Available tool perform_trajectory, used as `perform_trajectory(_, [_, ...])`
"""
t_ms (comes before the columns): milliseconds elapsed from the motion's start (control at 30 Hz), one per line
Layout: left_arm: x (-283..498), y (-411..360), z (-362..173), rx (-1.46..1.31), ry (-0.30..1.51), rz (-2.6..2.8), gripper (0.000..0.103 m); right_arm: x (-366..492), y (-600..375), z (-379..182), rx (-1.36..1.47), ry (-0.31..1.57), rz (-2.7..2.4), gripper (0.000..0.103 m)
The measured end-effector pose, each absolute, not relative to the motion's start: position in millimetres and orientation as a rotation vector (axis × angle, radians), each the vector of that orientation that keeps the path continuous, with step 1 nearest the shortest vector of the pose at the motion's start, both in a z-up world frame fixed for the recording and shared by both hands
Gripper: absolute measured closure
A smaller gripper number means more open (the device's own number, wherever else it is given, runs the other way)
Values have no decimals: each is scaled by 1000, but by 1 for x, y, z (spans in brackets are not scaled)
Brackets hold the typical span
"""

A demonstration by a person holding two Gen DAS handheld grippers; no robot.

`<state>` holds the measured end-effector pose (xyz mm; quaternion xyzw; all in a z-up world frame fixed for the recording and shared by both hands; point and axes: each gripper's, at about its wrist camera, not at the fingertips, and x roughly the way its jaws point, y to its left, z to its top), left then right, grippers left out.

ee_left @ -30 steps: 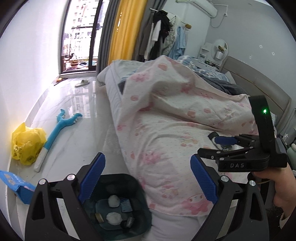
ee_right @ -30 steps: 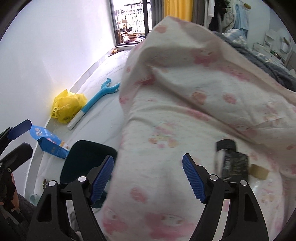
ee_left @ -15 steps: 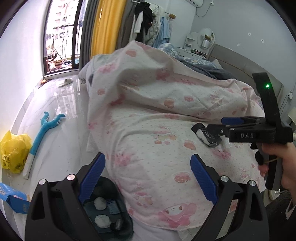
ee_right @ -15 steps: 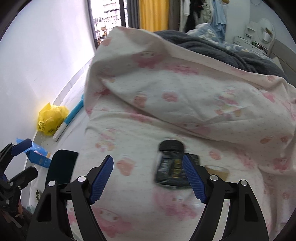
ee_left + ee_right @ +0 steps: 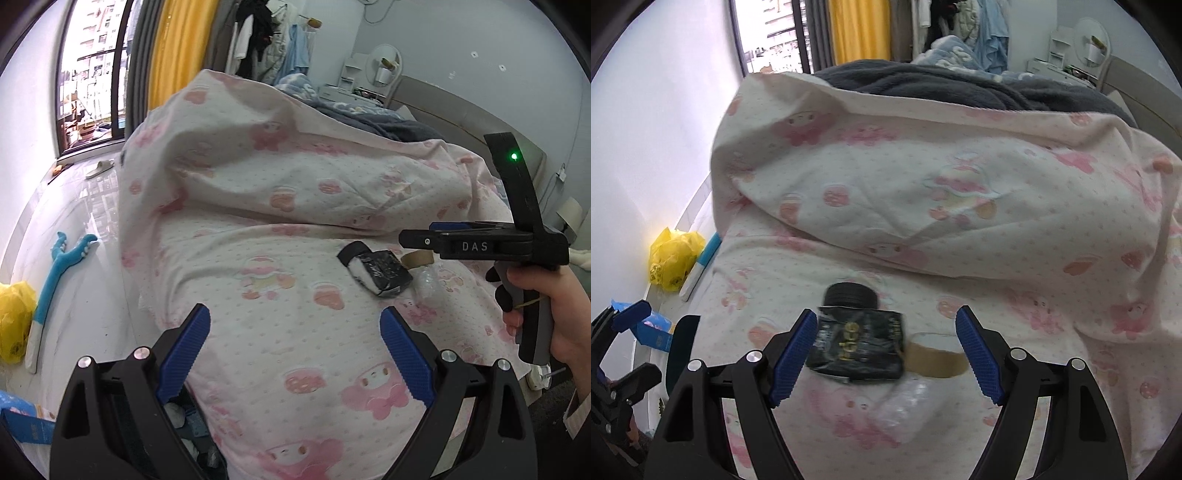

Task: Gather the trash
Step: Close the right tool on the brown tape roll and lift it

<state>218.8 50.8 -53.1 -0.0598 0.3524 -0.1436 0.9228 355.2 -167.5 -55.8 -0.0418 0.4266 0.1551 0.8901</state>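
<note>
Both my jaws stand spread and empty: my left gripper (image 5: 295, 354) has swung off the trash bin (image 5: 192, 424) onto the bed, my right gripper (image 5: 886, 350) now straddles the black packet (image 5: 857, 345), 1 closing squeeze away.

Right gripper (image 5: 886, 354) open above pink quilt (image 5: 960, 192); black packet (image 5: 857, 343) between jaws, nearer left pad; cardboard ring (image 5: 936, 360) beside it.
</note>
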Motion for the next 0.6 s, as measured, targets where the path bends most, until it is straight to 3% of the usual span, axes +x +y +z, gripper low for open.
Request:
perform_trajectory(400, [228,6,-63,-66,743,-359,8,366,-195,-76,-40,939,314,25])
perform_trajectory(600, [232,-20,-68,-35,749,-400,8,371,-196,-88,-44,966,305,31])
